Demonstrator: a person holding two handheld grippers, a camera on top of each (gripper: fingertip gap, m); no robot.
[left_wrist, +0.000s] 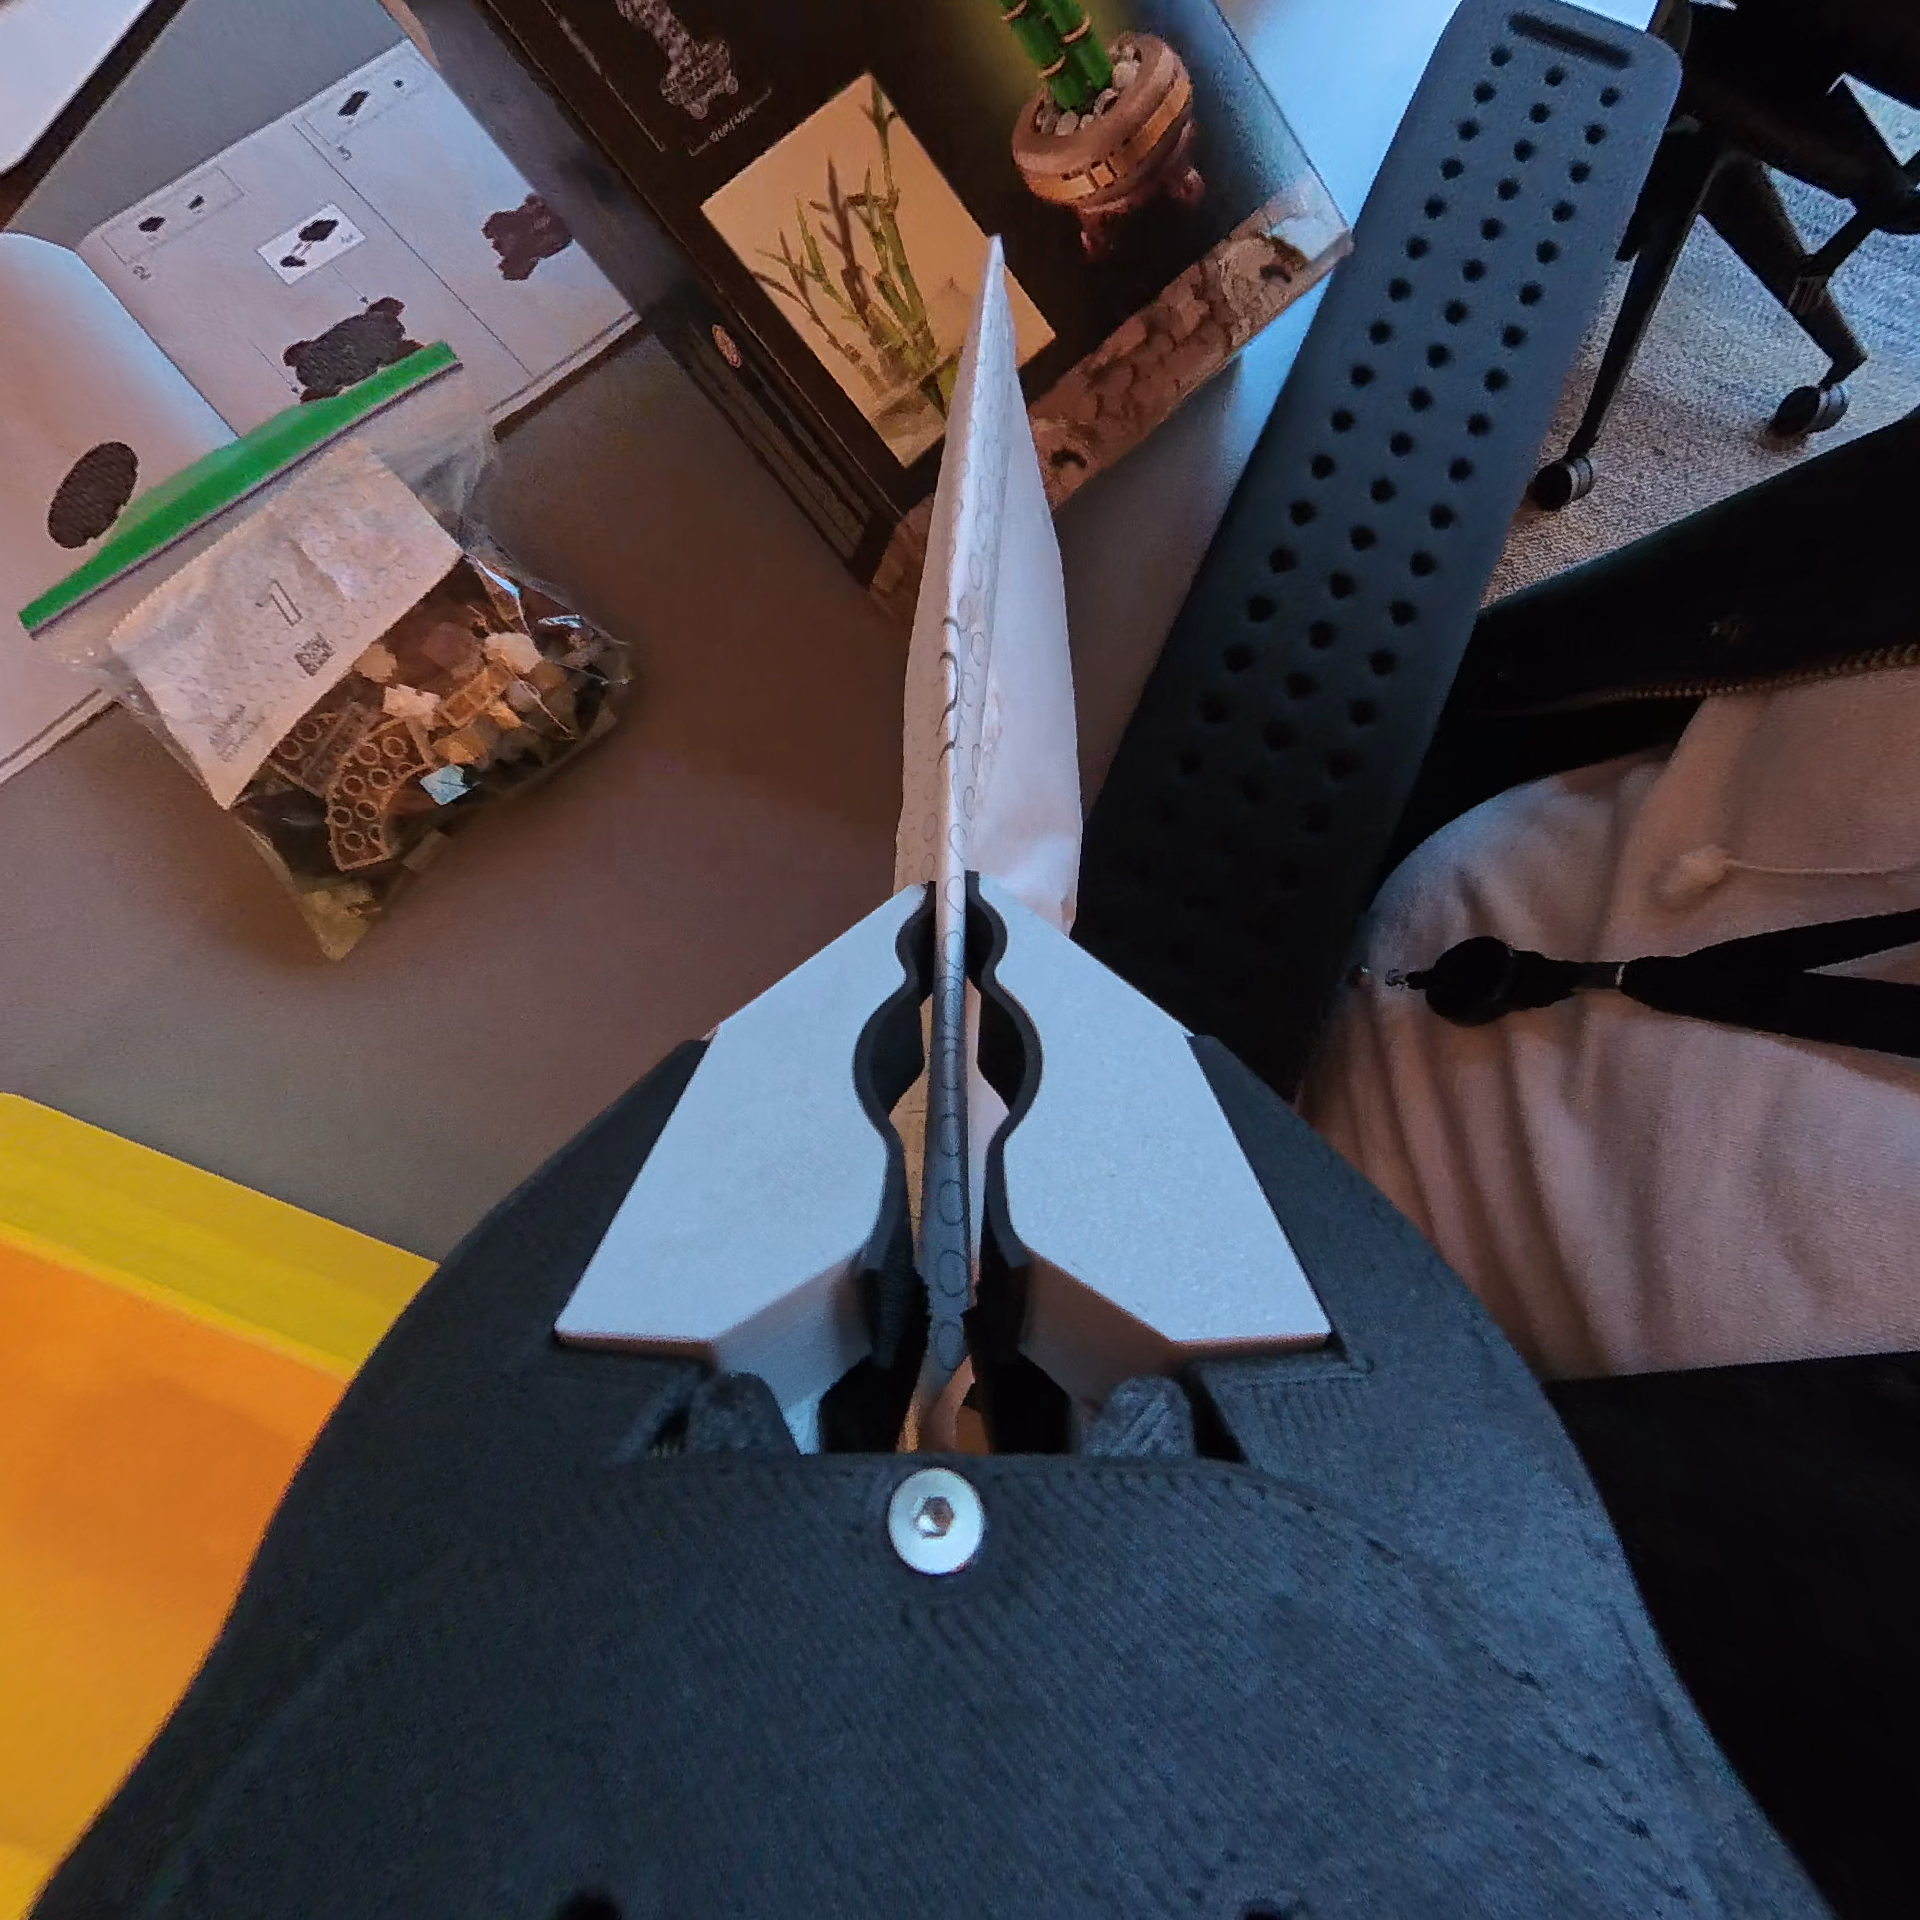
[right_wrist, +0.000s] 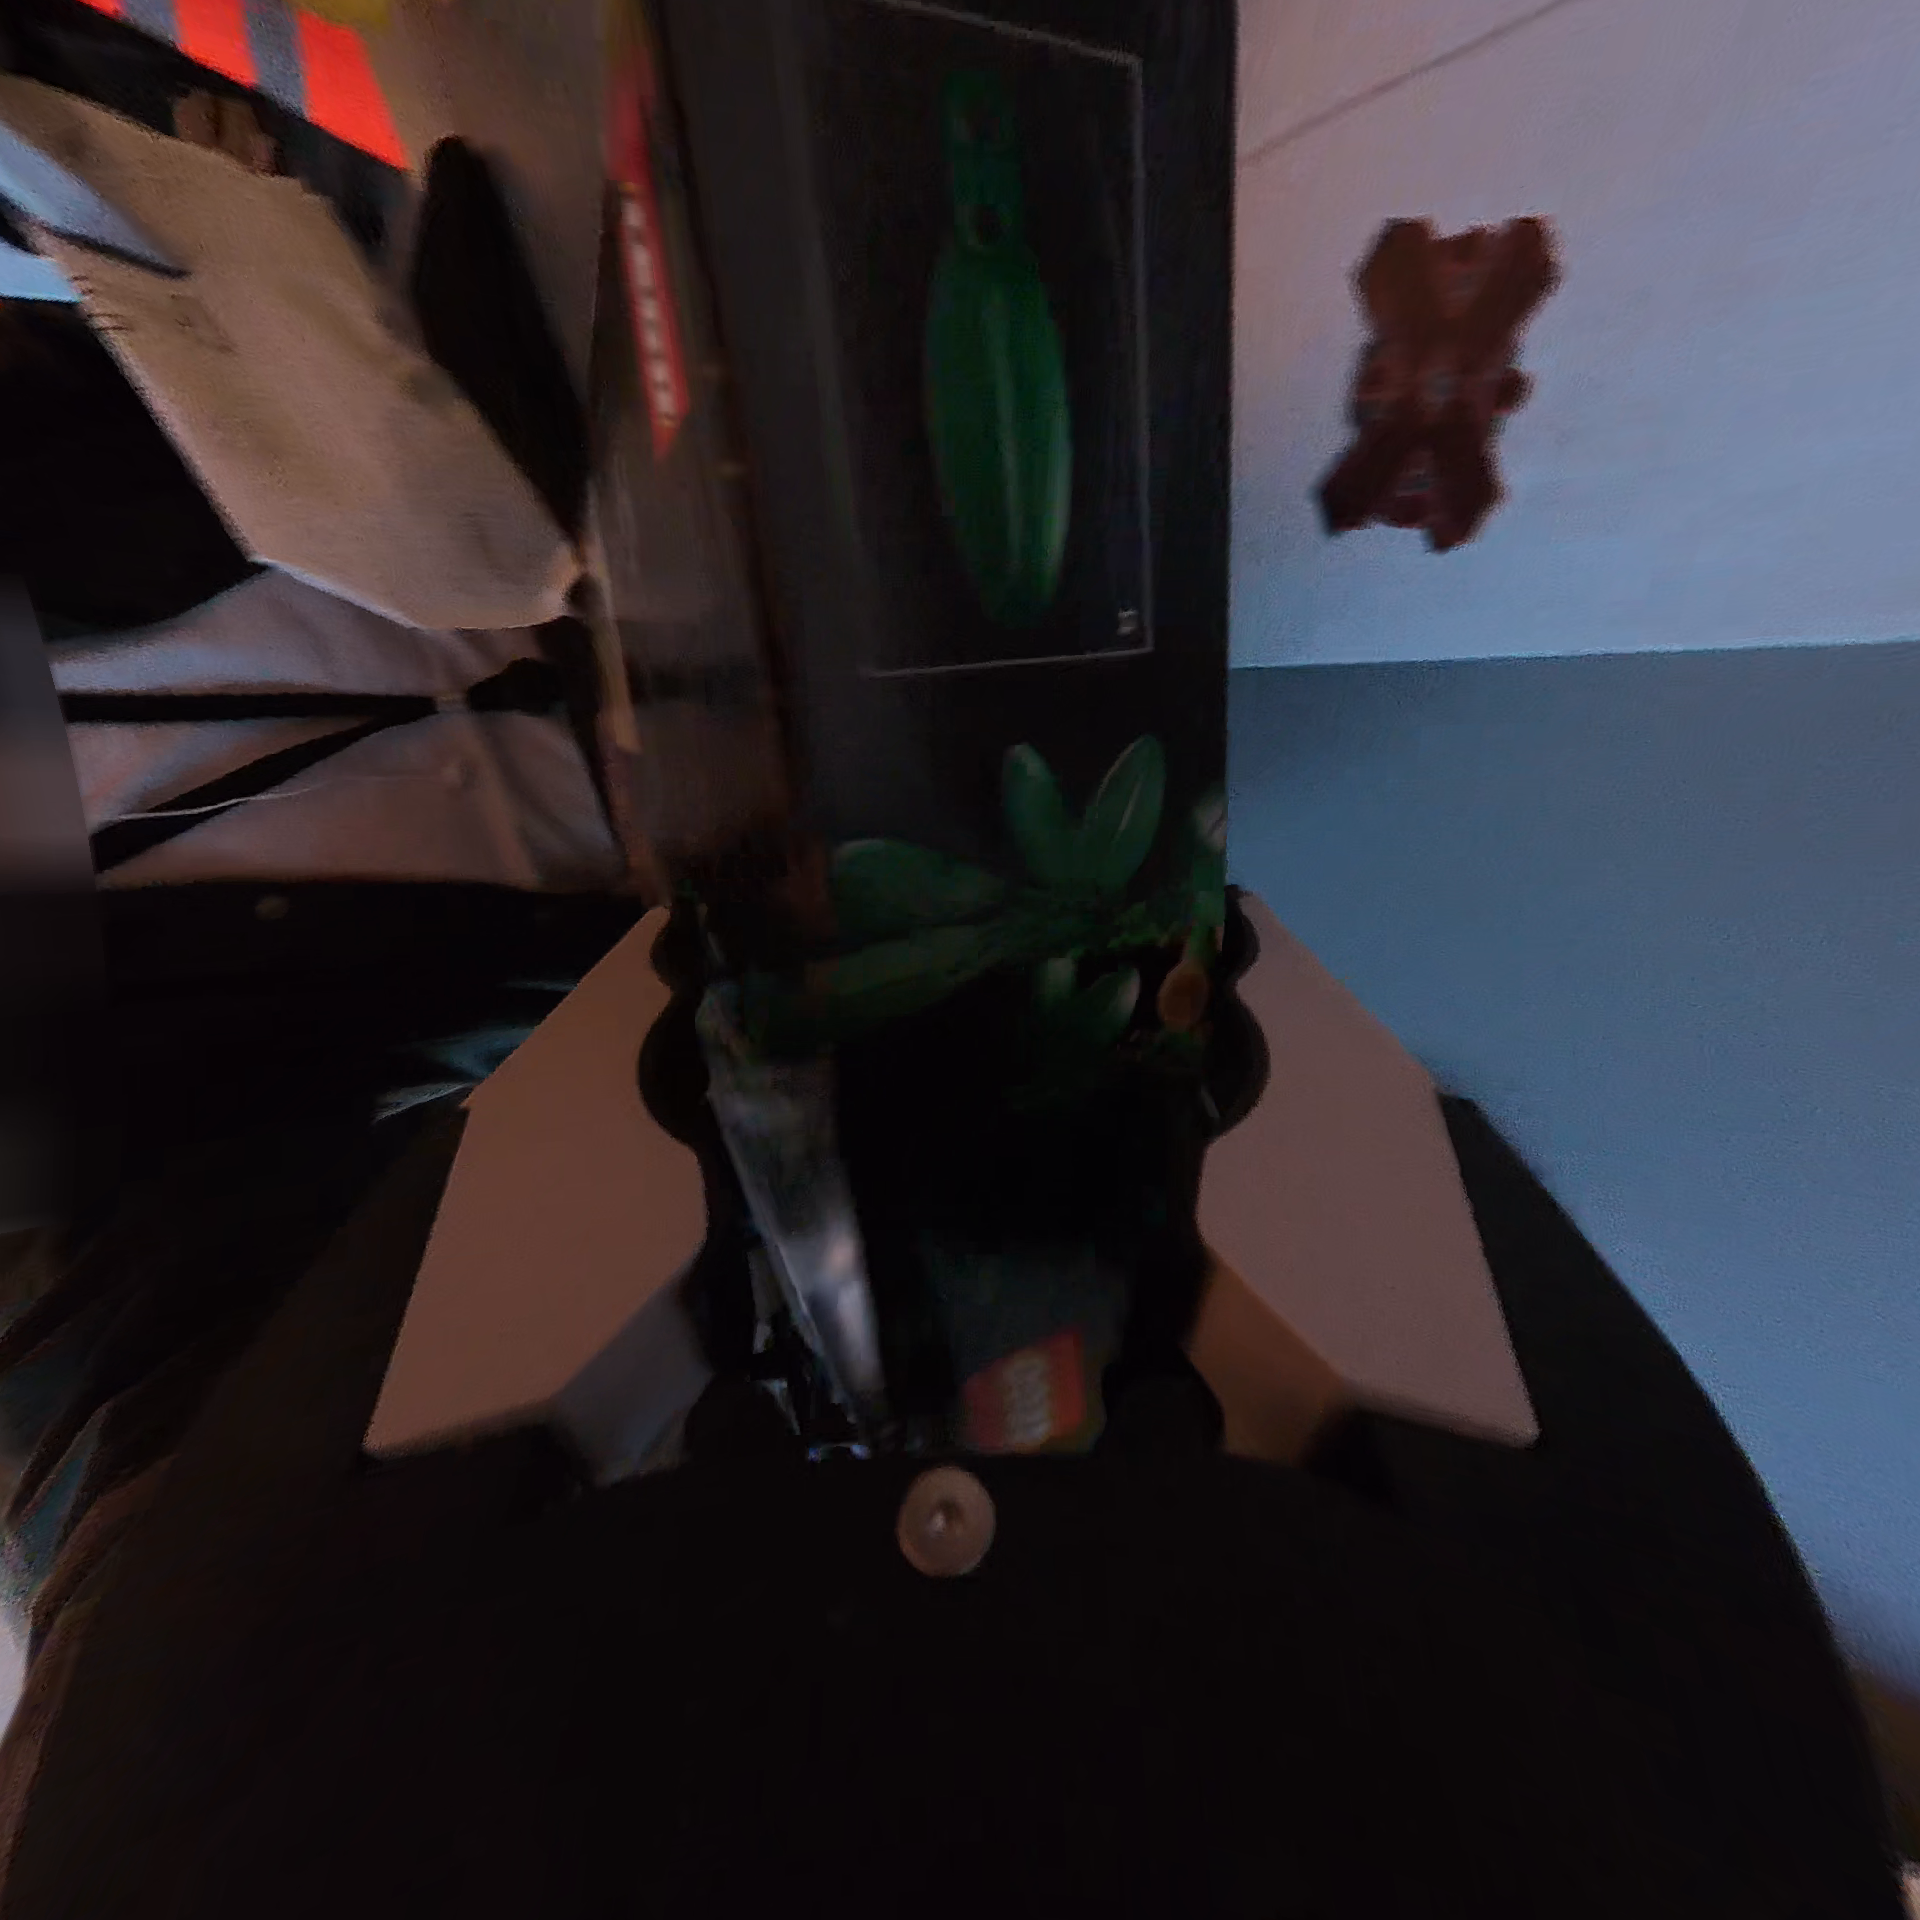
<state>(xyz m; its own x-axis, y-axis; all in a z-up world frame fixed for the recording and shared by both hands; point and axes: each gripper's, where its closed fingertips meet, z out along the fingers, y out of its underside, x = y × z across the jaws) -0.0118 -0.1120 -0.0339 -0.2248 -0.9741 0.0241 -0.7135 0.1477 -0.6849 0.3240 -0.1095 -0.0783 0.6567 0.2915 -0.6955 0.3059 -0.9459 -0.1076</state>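
My left claw (left_wrist: 951, 894) is pressed together on a white paper bag (left_wrist: 987, 623). The bag is thin and stands on its edge between the two fingers, and it sticks out past the tips. It has little rings printed on it.

Below it is a brown table (left_wrist: 644, 831). On the table, to the left, I see a clear bag of small bricks (left_wrist: 343, 686) with a green strip on top. It lies partly on an open booklet (left_wrist: 312, 239) with pictures of dark pieces. In the near left corner there is a yellow bin (left_wrist: 125, 1351).

Behind the paper bag lies a dark box (left_wrist: 831, 260) with pictures of green plants on it. A black strap with holes (left_wrist: 1403, 499) runs along the right side. Beside it is a person's light shirt (left_wrist: 1610, 1091).

My right claw (right_wrist: 951, 914) is spread wide around the end of the dark box (right_wrist: 935, 520), one finger on each side. This view is blurry, so I cannot tell if the fingers squeeze it. A page with a brown shape (right_wrist: 1434, 384) lies to the right.
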